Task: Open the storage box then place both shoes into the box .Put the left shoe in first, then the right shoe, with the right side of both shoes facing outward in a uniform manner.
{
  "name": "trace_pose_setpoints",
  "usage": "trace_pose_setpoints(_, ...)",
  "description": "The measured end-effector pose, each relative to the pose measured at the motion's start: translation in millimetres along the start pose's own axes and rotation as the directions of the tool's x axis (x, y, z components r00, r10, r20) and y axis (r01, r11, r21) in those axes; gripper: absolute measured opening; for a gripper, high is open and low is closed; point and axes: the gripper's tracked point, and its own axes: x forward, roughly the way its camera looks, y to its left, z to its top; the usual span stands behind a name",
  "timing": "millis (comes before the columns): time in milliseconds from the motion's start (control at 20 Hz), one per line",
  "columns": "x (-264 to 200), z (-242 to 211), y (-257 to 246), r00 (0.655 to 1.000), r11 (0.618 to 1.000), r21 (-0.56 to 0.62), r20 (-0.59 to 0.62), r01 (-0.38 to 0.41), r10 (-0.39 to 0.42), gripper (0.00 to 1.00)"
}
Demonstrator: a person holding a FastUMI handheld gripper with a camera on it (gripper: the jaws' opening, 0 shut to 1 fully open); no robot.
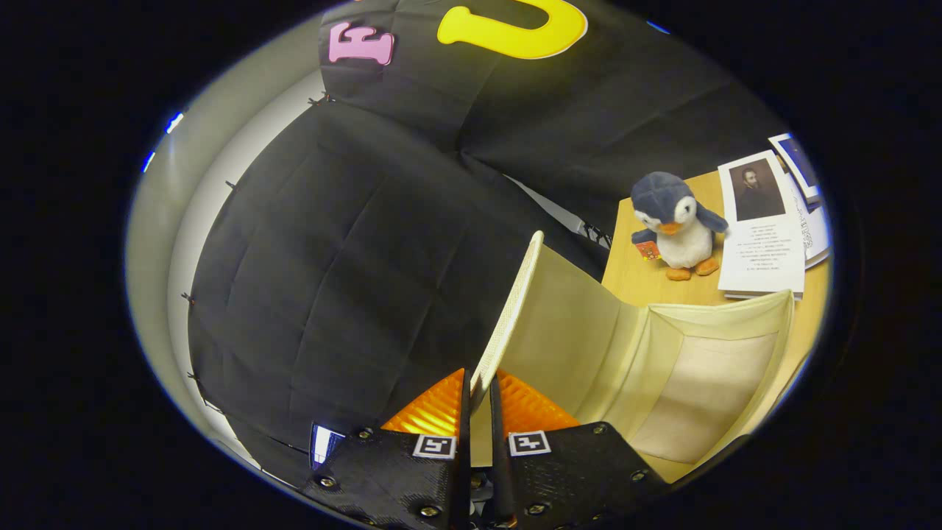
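Cream fabric storage box [706, 368] open on the wooden tabletop [640, 280], its lid [508, 316] raised on edge, gripper [478, 401] fingers pinched together on the lid's near rim, plush penguin [673, 224] and printed sheets [765, 235] beyond the box toward the tabletop's far edge.

One gripper [478, 401], two fingers [465, 397] pinched on the lid edge; one storage box [706, 383], open, cream fabric; one lid [508, 313], raised upright; one plush penguin [673, 224] on the surface [640, 276]; one printed sheet with a portrait [762, 224], lying on a stack of papers [809, 199], number of sheets unclear.
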Motion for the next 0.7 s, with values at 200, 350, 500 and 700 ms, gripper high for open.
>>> trace_pose_setpoints(200,36,-15,9,0.999,0.999,-0.031,-0.04,0.016,-0.018,0.12)
trace_pose_setpoints(350,59,-24,9,0.997,0.998,-0.049,-0.071,0.031,-0.035,0.12)
trace_pose_setpoints(500,74,-25,12,0.996,0.997,-0.059,-0.068,0.051,-0.055,0.12)
trace_pose_setpoints(700,83,-31,7,0.99,0.981,-0.169,-0.082,0.099,-0.114,0.45)
